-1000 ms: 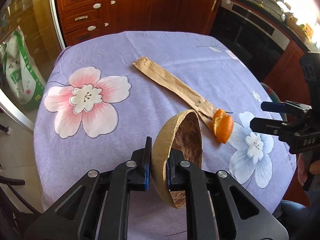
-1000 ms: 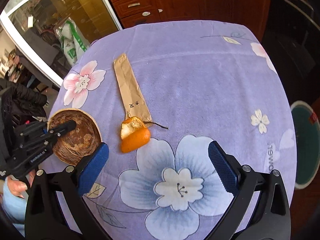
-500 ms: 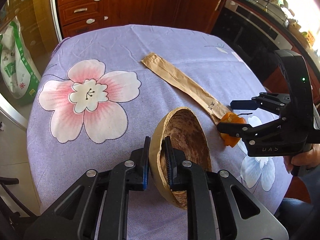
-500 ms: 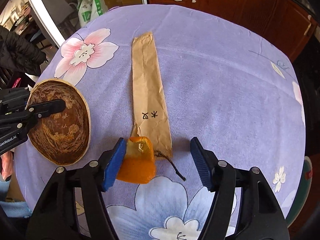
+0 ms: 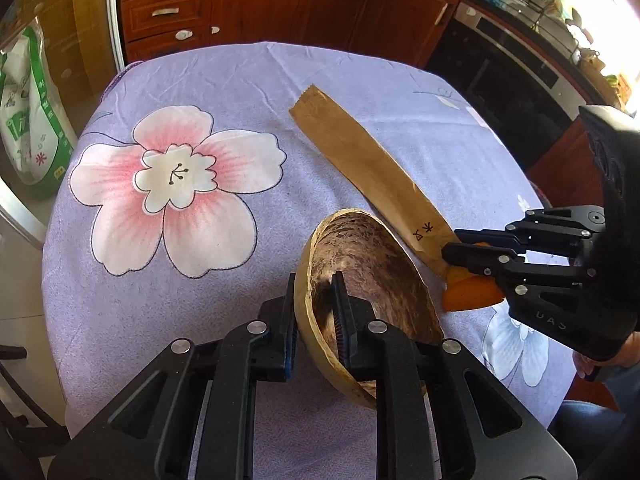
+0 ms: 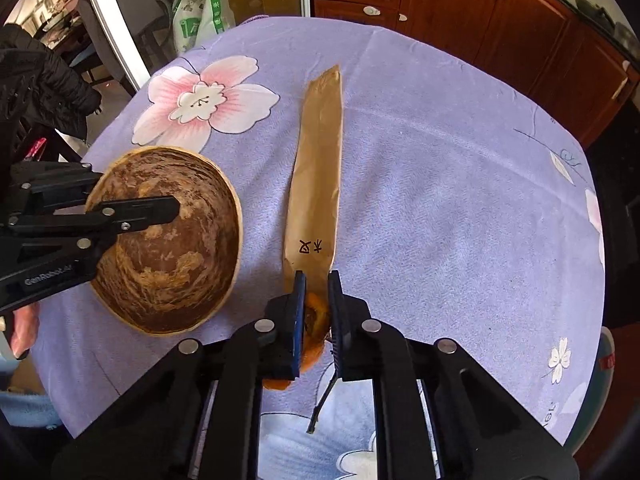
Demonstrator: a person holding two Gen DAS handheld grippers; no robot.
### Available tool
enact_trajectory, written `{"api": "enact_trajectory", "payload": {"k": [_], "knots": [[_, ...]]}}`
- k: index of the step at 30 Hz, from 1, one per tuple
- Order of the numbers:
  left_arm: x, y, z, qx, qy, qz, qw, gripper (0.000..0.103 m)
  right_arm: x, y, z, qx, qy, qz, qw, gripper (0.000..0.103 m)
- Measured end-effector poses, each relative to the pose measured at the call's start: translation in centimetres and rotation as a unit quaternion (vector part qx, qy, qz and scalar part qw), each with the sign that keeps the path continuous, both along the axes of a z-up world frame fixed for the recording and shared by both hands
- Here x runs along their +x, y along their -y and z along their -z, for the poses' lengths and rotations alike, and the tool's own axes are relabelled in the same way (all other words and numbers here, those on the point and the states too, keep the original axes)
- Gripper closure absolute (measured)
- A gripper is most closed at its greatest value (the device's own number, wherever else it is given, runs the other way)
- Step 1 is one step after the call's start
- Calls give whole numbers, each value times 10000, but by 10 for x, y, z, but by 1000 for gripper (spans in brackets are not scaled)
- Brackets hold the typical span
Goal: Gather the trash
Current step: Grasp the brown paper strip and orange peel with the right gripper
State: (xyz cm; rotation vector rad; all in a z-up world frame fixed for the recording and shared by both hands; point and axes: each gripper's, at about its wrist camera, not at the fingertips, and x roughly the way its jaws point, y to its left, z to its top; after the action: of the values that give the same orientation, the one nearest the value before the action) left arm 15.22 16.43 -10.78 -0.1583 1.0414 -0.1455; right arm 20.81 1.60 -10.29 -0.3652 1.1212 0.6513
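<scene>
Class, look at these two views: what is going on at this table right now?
A person is clearing scraps off a table with flowered purple cloth, using hand-held tongs. The left tongs grip the rim of a coconut-shell bowl, tilted up off the cloth. The right tongs are closing on a piece of orange peel lying at the near end of a long brown paper sleeve, which lies flat beside the bowl.

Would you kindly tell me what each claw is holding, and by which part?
Left claw grips the bowl by its rim. Right claw is closing on the orange peel, pinching its sides.
</scene>
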Motion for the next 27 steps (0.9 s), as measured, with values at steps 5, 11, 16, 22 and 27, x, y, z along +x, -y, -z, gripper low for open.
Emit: {"api": "enact_trajectory", "payload": {"k": [5, 11, 16, 22, 27], "knots": [[-7, 9, -6, 191, 135, 16, 9997, 88, -1, 8, -18, 360, -26, 311, 9989, 93], [-14, 21, -19, 201, 279, 65, 9994, 90, -3, 27, -40, 620, 75, 594, 9963, 93], [-19, 34, -33, 292, 429, 195, 9985, 90, -7, 46, -53, 775, 160, 780, 9938, 93], [-21, 43, -33, 335, 369, 265, 9984, 90, -1, 51, -36, 913, -257, 938, 9911, 93], [-23, 36, -28, 304, 286, 222, 9989, 90, 14, 48, -6, 752, -530, 1043, 9903, 92]]}}
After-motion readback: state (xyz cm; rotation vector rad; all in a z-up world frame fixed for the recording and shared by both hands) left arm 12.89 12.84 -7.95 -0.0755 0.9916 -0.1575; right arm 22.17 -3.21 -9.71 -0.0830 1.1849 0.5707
